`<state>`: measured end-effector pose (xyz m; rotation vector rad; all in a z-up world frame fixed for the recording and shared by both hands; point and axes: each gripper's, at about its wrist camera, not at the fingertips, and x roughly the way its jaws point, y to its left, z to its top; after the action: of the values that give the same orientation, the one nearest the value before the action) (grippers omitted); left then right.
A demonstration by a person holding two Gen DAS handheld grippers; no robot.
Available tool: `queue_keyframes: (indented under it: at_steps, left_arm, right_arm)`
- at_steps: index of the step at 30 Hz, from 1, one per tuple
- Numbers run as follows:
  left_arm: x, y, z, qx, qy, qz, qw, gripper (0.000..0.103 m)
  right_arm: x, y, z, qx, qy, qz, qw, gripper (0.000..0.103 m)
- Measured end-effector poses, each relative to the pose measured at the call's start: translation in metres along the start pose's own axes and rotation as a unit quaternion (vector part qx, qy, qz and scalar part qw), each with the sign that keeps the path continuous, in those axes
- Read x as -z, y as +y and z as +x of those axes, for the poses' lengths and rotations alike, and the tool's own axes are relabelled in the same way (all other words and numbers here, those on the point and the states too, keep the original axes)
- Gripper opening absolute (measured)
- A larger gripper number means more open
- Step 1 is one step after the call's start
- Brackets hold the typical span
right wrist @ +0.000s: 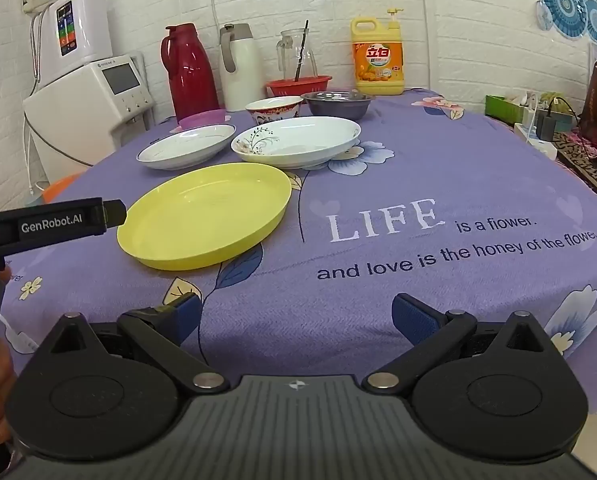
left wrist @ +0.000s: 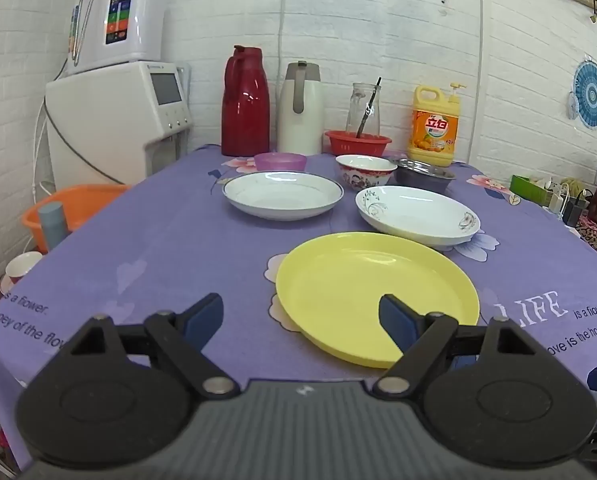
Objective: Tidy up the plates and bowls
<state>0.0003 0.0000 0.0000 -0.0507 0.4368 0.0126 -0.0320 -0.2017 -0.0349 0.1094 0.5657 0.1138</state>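
A yellow plate (left wrist: 374, 296) (right wrist: 206, 214) lies nearest on the purple tablecloth. Behind it are a blue-rimmed white plate (left wrist: 282, 194) (right wrist: 186, 146) and a floral white plate (left wrist: 416, 212) (right wrist: 298, 140). Further back stand a small purple bowl (left wrist: 280, 161) (right wrist: 202, 119), a red-patterned bowl (left wrist: 364, 170) (right wrist: 274, 108) and a steel bowl (left wrist: 424, 174) (right wrist: 336, 103). My left gripper (left wrist: 301, 320) is open and empty, just in front of the yellow plate's near left edge; it shows from the side in the right wrist view (right wrist: 114, 212). My right gripper (right wrist: 296, 316) is open and empty over the table's front edge.
At the back stand a red thermos (left wrist: 245, 102), a white thermos (left wrist: 301, 108), a glass jug in a red basket (left wrist: 358, 142) and a yellow detergent bottle (left wrist: 434, 124). A water dispenser (left wrist: 114, 116) and an orange basin (left wrist: 74, 210) are off the left edge.
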Motion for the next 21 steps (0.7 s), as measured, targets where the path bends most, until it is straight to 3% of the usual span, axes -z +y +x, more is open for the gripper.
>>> queue_keyframes:
  at_steps: [21]
  left_arm:
    - [0.0034,-0.0059,0.0033,0.003,0.001,0.002,1.0,0.083]
  right_arm:
    - [0.0035,0.0002,0.002,-0.004,0.003,0.002,1.0,0.103]
